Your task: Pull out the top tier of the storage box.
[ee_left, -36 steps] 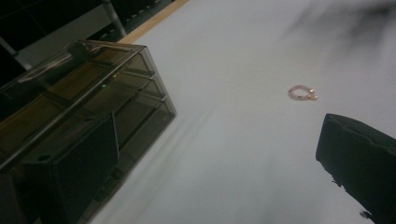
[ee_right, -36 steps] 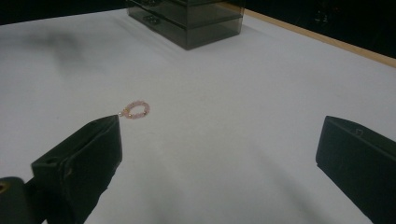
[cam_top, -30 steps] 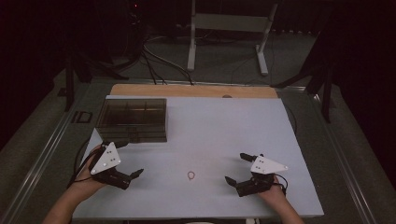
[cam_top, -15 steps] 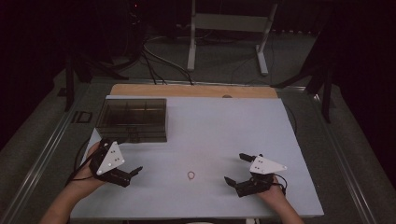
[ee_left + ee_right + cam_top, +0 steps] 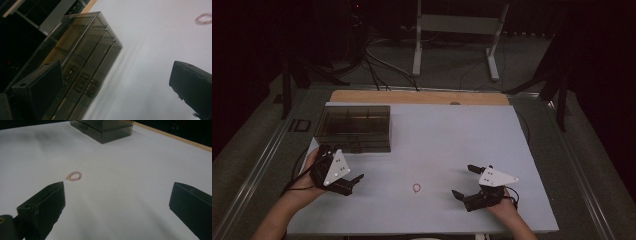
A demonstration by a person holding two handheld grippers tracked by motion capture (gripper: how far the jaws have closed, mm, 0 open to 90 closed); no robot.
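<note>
A small pink bead bracelet (image 5: 416, 188) lies on the white table top (image 5: 452, 135) between my two grippers. A smoky transparent box with compartments (image 5: 354, 127) stands at the far left, its lid down. My left gripper (image 5: 351, 169) is open, tilted on its side just in front of the box. In the left gripper view the box (image 5: 82, 57) lies behind the left jaw and the bracelet (image 5: 203, 18) sits at the upper right. My right gripper (image 5: 462, 181) is open and low over the table. Its jaws stand wide apart, the bracelet (image 5: 73, 176) ahead near the left one.
A wooden strip (image 5: 422, 97) runs along the table's far edge. Beyond it, a metal stand (image 5: 452, 45) and cables sit on the dark floor. The box (image 5: 105, 127) is far ahead in the right gripper view.
My left gripper has rolled further onto its side and edged toward the box; its view is motion-blurred. The right gripper and the bracelet have hardly moved.
</note>
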